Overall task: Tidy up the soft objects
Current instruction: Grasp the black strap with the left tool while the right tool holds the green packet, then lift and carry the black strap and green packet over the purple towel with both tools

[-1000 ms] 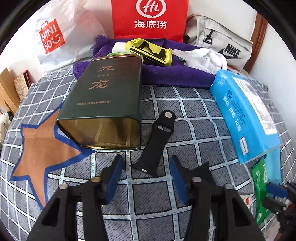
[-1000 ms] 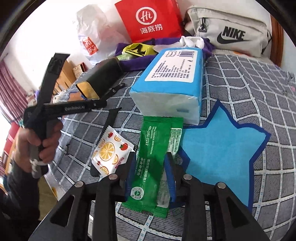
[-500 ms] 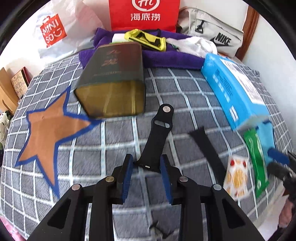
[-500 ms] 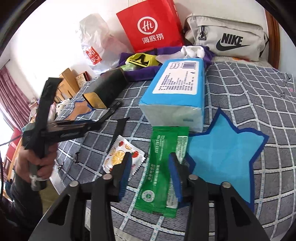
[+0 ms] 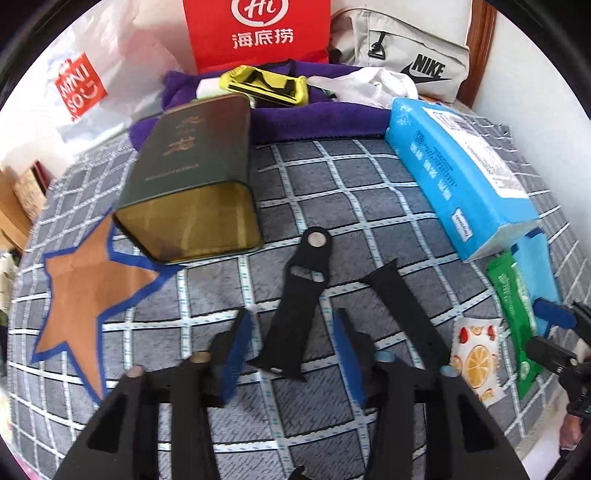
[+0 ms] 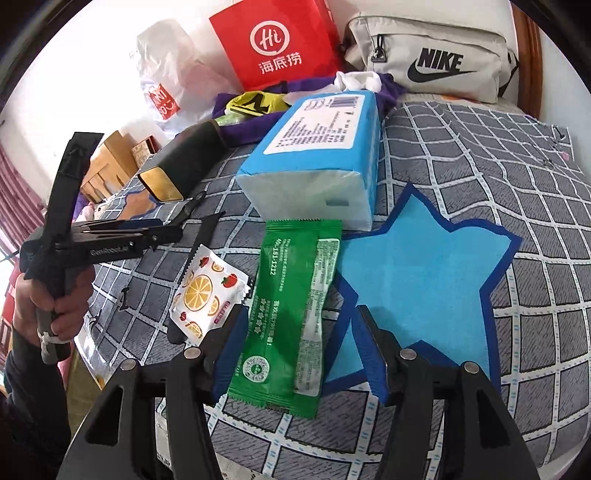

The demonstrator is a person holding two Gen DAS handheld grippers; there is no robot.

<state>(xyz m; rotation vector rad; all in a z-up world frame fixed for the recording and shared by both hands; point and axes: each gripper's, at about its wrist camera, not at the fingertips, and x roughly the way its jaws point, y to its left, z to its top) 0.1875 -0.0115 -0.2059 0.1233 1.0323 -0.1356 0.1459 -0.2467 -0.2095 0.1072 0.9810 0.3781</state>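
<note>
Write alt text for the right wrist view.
The right gripper, jaws just opened, straddles a green plastic sachet lying on a grey checked cloth beside a blue star patch; a blue tissue pack sits behind.

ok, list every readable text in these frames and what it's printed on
"Hi 海底捞": red paper bag
"MINISO": white plastic bag
"NIKE": grey pouch
"九龙", blurred: dark green tin
"GenRobot.ai": left gripper's body
"400-181-1212", roughly: green sachet
Blue tissue pack label, fruit-print sachet: too small to read.
</note>
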